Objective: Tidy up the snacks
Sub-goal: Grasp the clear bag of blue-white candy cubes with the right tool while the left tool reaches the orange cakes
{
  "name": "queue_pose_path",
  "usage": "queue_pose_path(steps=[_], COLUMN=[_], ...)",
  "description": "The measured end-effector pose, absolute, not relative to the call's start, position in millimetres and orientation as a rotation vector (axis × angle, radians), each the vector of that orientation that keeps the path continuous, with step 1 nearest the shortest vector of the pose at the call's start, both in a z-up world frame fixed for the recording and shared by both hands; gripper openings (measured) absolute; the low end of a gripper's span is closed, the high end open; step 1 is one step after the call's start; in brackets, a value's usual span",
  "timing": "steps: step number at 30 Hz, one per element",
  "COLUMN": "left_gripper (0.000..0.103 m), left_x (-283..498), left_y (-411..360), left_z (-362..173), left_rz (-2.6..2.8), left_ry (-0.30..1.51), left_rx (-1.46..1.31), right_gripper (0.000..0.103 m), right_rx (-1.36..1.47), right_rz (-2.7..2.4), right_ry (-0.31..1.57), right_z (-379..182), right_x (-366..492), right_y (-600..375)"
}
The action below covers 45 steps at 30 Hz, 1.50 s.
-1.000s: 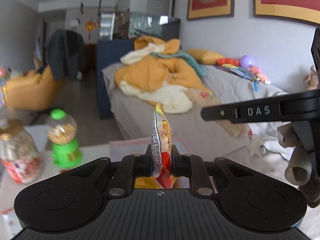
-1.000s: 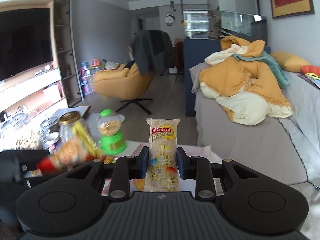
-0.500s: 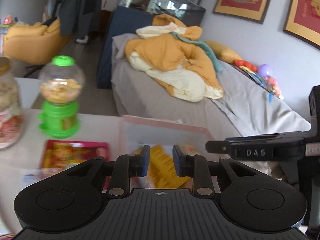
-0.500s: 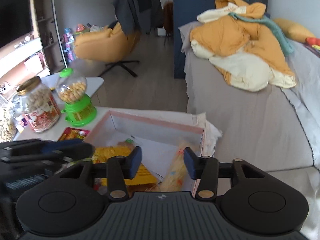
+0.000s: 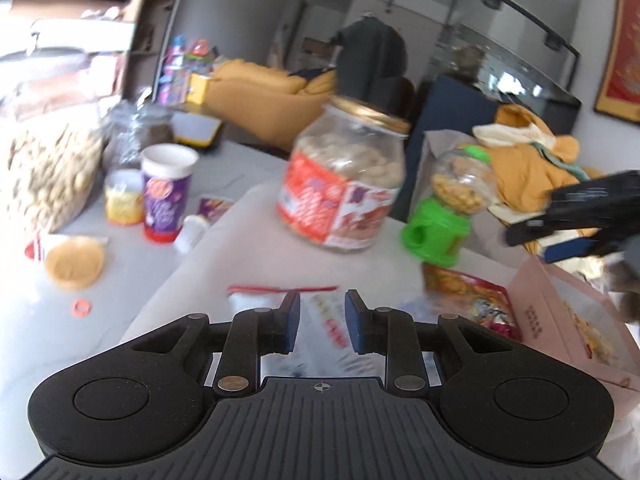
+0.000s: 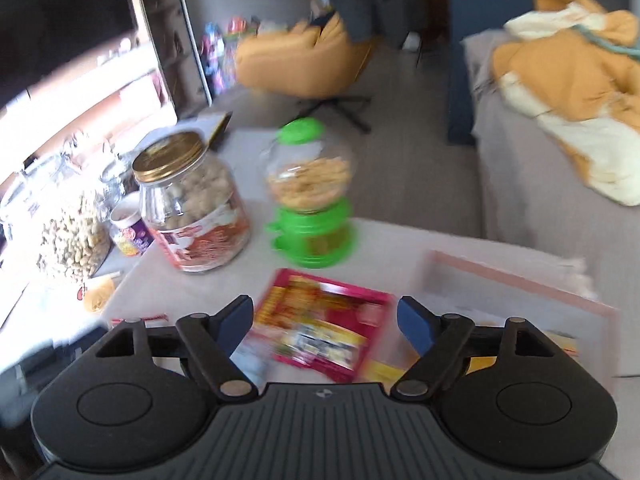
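- The red packet (image 6: 320,320) lies flat on the table (image 6: 400,240), just in front of the right tongs (image 6: 326,322) and between their tips in the right wrist view; its long axis seems to run from the green dispenser (image 6: 310,196) back toward the tongs, slightly slanted.
- The right tongs stand wide and hold nothing. They look the nearer pair to this packet, so the next grab is probably theirs: straight ahead and down, closing across the packet's short side.
- A white packet (image 5: 320,316) with red print lies flat under and just ahead of the left tongs (image 5: 322,322); blur hides its exact heading. The left tongs are narrow but not closed, with nothing between them. From this view the red packet (image 5: 468,296) is off to their right.
- The pink box (image 6: 520,280), the likely home for the snacks, sits just right of the red packet with some yellow packets already inside.
- Behind stand the green dispenser and a gold-lidded jar (image 6: 192,208), close enough to knock on a careless reach.
- Further left are a purple cup (image 5: 168,192) and a big nut jar (image 5: 40,176).
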<state>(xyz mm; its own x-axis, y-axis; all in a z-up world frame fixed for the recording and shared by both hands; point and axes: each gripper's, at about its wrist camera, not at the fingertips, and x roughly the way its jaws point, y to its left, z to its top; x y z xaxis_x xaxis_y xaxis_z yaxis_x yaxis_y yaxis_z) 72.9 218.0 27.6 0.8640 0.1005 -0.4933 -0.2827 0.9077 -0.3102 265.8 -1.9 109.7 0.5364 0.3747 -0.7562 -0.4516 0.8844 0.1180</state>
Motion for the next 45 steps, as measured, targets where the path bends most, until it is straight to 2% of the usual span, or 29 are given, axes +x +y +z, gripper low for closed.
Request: queue_pose_path(steps=[6,15,17,20,21,26,29,37,42,44,45], left_gripper=[0.028,0.028,0.028,0.029,0.029,0.029,0.029,0.030,0.038,0.037,0.034], left_x=[65.0,53.9,52.9,55.3,54.5,25.8,14.2,33.3,36.8,36.9,37.8], left_y=[229.2,259.2,259.2,256.9,255.0,233.1,207.7,148.8,138.7,139.4,139.8], left_z=[19.5,5.9,5.0,3.8,4.2,22.5,25.7,29.4,22.3,23.0,24.3], left_rz=[0.204,0.257,0.246,0.204,0.193,0.236,0.211,0.263,0.288,0.286,0.284], left_ry=[0.503,0.528,0.526,0.528,0.528,0.497,0.549,0.655,0.636,0.642,0.653], left_rx=[-0.416,-0.573,-0.578,-0.585,-0.586,-0.551,-0.520,-0.247,-0.086,-0.093,-0.103], right_gripper=[0.077,0.079,0.077,0.062,0.061,0.060,0.060,0.060,0.062,0.063,0.064], right_rx=[-0.162,-0.226,-0.301,-0.316,-0.304,-0.286,-0.299,-0.161,-0.165,-0.160,-0.163], right_rz=[0.403,0.539,0.526,0.572,0.588,0.651,0.662,0.587,0.538,0.537,0.537], right_ry=[0.978,1.055,0.993,0.946,0.956,0.940,0.886,0.804,0.714,0.693,0.694], right_z=[61.1,30.5,23.5,25.8,26.6,27.8,26.0,19.7,10.3,8.8,8.8], right_x=[297.4,239.1,218.3,188.5,181.7,141.1,112.6,80.0,65.2,62.1,62.4], right_y=[53.8,80.8,88.5,82.2,77.3,46.4,26.6,-24.5,-46.8,-50.0,-49.7])
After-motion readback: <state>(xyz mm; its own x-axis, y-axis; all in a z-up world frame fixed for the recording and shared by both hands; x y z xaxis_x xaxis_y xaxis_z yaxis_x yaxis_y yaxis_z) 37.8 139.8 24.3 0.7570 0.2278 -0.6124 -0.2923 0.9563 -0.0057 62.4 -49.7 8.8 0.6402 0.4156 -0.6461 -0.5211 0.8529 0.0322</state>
